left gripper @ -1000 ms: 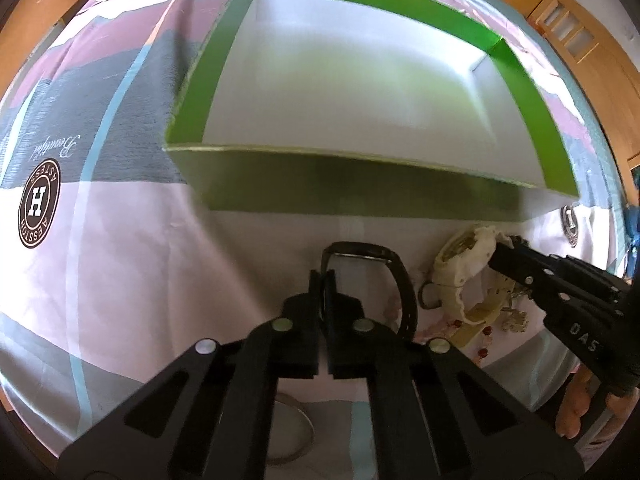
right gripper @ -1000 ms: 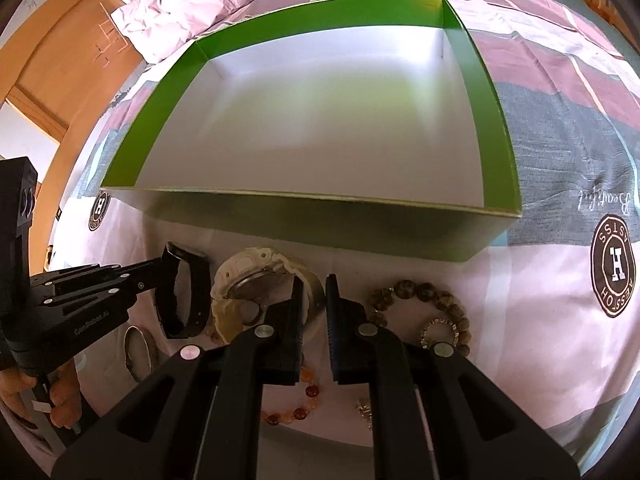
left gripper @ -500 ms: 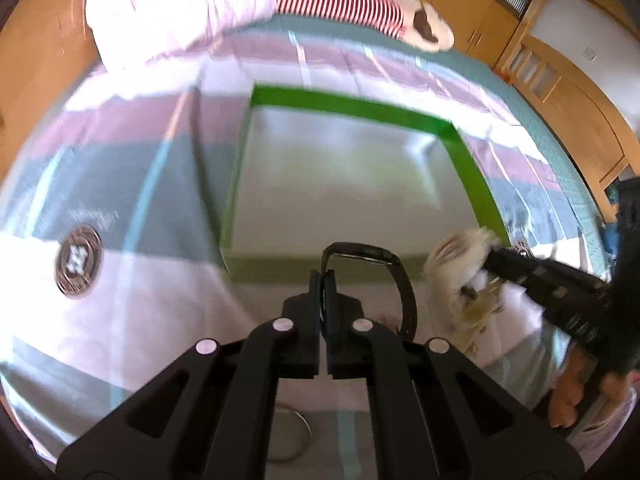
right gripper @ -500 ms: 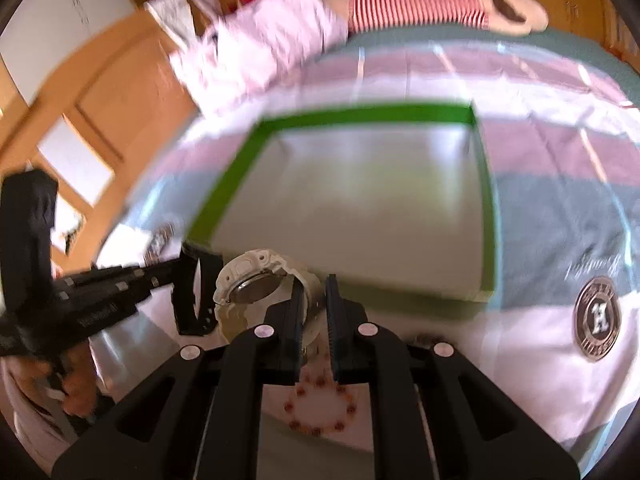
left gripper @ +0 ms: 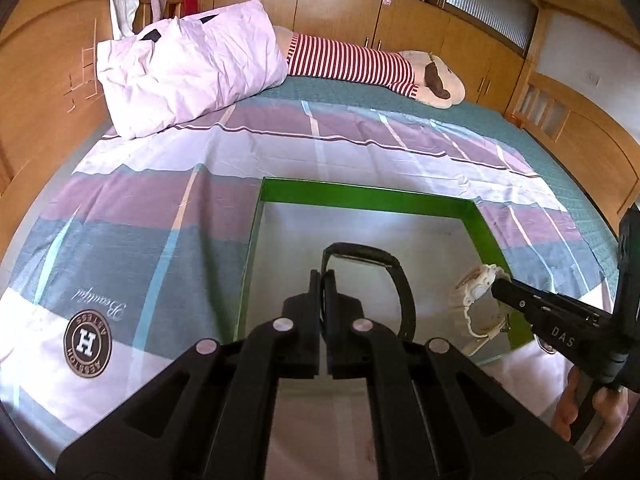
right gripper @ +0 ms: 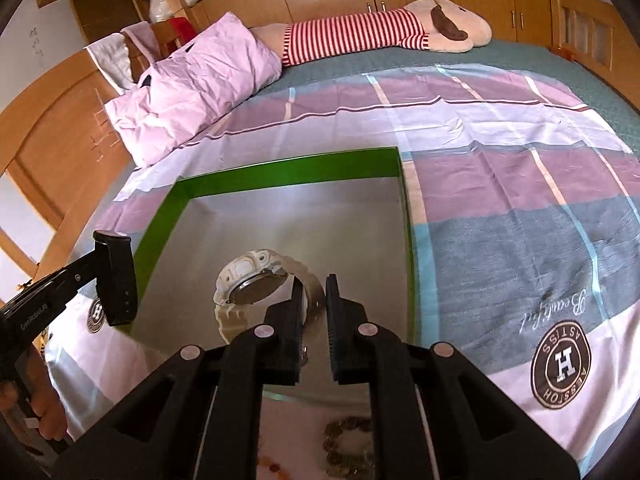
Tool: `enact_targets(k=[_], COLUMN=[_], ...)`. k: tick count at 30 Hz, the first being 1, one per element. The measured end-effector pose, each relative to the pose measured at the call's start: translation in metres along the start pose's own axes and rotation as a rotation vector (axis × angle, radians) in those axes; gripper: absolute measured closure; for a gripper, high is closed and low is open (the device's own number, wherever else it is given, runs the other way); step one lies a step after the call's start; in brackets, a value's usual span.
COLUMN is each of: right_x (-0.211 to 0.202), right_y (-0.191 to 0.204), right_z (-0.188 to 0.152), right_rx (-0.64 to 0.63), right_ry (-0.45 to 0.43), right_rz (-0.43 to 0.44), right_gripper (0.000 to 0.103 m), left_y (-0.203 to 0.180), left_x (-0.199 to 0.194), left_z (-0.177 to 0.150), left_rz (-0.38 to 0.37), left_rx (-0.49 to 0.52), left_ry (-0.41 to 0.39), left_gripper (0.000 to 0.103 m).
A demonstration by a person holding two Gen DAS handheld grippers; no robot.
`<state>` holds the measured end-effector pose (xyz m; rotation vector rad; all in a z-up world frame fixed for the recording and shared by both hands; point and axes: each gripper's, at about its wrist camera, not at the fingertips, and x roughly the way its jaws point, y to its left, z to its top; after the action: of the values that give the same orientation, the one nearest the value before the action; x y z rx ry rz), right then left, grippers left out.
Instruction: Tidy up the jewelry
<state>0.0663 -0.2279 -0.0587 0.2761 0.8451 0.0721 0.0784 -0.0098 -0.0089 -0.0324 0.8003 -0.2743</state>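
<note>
A green box [left gripper: 368, 194] with a pale inside lies on the bed; it also shows in the right wrist view [right gripper: 288, 168]. My left gripper [left gripper: 323, 280] is shut on a black wristband [left gripper: 400, 280] and holds it above the box's near left part. My right gripper [right gripper: 313, 288] is shut on the strap of a white watch [right gripper: 250, 284], held above the box's near edge. From the left wrist view the watch [left gripper: 476, 292] hangs at the right. From the right wrist view the black band [right gripper: 116, 280] hangs at the left.
A striped bedsheet [right gripper: 500, 152] covers the bed. A pink pillow [left gripper: 188, 72] and a striped plush toy [left gripper: 360, 60] lie at the far end. Bead bracelets [right gripper: 344, 444] lie on the sheet below my right gripper. Wooden bed frame and cupboards surround the bed.
Both grippers have risen off the sheet with the black band and the white watch, and now hang over the box. The view has tilted up toward the far end of the bed.
</note>
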Motion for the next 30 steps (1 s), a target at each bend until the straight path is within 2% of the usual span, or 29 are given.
enact_targets(k=[6,7,8,9,10,11,13,15,17,18,20,23,26,28,30], right_x=[0.013,0.014,0.011,0.007,0.0,-0.006,-0.023,-0.036,-0.042,-0.041,-0.039,-0.028,-0.014,-0.01,-0.009], right_y=[-0.002,-0.001,-0.001,0.0,0.0,0.0,0.002,0.002,-0.001,-0.002,-0.003,-0.007,-0.014,-0.017,-0.013], right_z=[0.001,0.001,0.001,0.002,0.003,0.005,0.008,0.006,-0.004,-0.011,-0.024,-0.048,-0.062,-0.064,-0.065], right_rx=[0.01,0.007,0.011,0.018,0.029,0.036,0.027,0.001,-0.014,-0.027,-0.047,-0.075,-0.079,-0.059,-0.073], right_ry=[0.039,0.044,0.041,0.032,0.015,0.004,0.007,0.057,0.153,0.222,0.288,0.377,0.44,0.445,0.446], right_rz=[0.008,0.006,0.019,0.031,0.046,0.056,0.068,0.086,0.129,0.147,0.145,0.067,-0.012,-0.007,0.002], right_gripper=[0.091,0.091,0.084,0.072,0.065,0.057,0.056,0.056,0.056,0.056,0.056,0.056,0.056,0.056,0.056], left_y=[-0.002,-0.003,-0.004,-0.005,-0.007,-0.008,-0.012,-0.016,-0.017,-0.017,-0.018,-0.02,-0.026,-0.027,-0.021], left_x=[0.022,0.025,0.027,0.026,0.024,0.02,0.011,-0.001,-0.009,-0.013,-0.011,0.001,0.019,0.025,0.019], left_z=[0.003,0.002,0.002,0.0,0.0,-0.001,-0.002,-0.007,-0.014,-0.022,-0.036,-0.057,-0.08,-0.088,-0.086], left_rz=[0.011,0.007,0.009,0.018,0.029,0.032,-0.003,-0.042,-0.087,-0.115,-0.137,-0.132,-0.084,-0.052,-0.065], left_rx=[0.015,0.02,0.027,0.03,0.032,0.032,0.053,0.071,0.08,0.083,0.085,0.094,0.134,0.159,0.164], left_ry=[0.036,0.041,0.041,0.039,0.029,0.018,0.028,0.049,0.082,0.116,0.2,0.294,0.39,0.422,0.429], left_gripper=[0.101,0.095,0.079,0.065,0.044,0.042,0.042,0.042,0.042,0.042,0.042,0.043,0.047,0.048,0.048])
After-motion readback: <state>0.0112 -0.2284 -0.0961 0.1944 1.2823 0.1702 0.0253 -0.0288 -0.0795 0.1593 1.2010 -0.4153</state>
